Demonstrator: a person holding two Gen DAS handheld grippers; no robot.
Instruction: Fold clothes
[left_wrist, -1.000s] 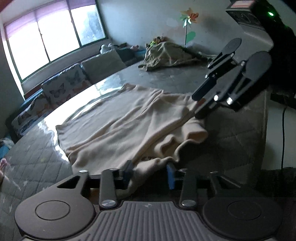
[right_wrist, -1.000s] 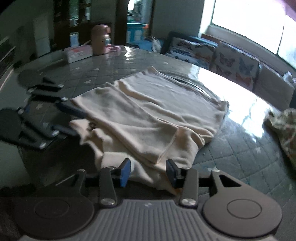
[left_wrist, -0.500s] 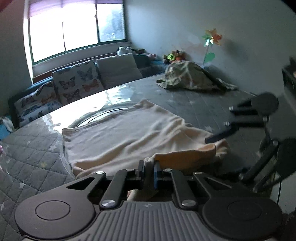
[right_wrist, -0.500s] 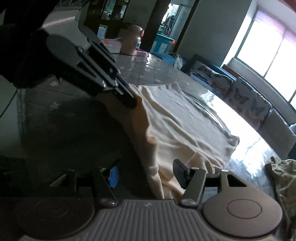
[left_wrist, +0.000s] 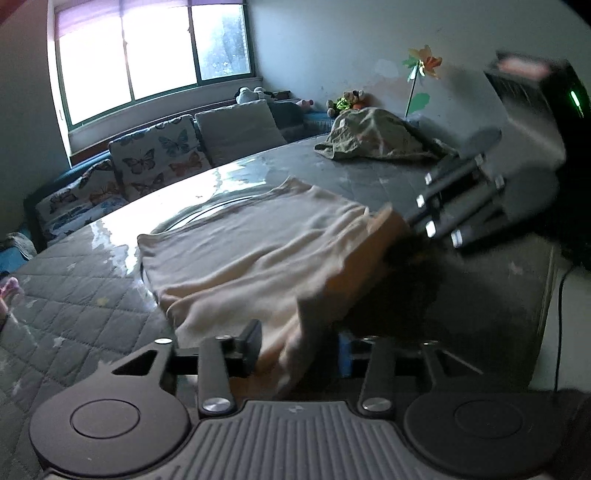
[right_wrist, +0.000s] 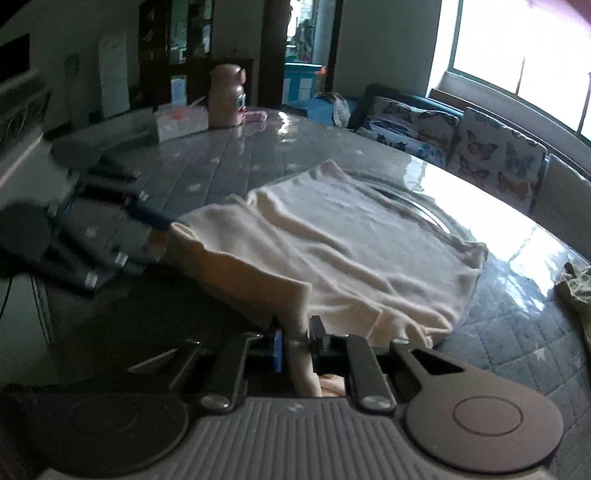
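Blurring smears the near hem of the cream garment (left_wrist: 258, 258) in the left wrist view, where cloth hangs between the fingers of the left hand-held gripper (left_wrist: 297, 345); those fingers stand well apart, and whether either one touches the fabric cannot be told. In the right wrist view the right hand-held gripper (right_wrist: 295, 345) has its fingers drawn narrow onto a raised corner of the same garment, which passes down between them and out of sight behind the gripper body. The underside of the lifted edge lies in deep shadow, so what is beneath it cannot be made out.

The garment lies on the quilted grey bench (left_wrist: 66, 306), most of it flat, with its long axis running away from both cameras toward the glossy, window-lit far rim. The near edge is raised off the bench between the two grippers; the far edge rests flat, with one pointed corner reaching toward the middle of the bench.

Open quilted surface lies to the left of the garment in the left wrist view, and more lies to its right in the right wrist view. An olive heap of cloth (left_wrist: 369, 138) sits well apart at the far side. A pink bottle (right_wrist: 225, 98) and a tissue box (right_wrist: 179, 123) stand near the opposite rim, clear of the garment. Butterfly-print cushions (right_wrist: 495, 155) line the sofa beyond the bench edge.
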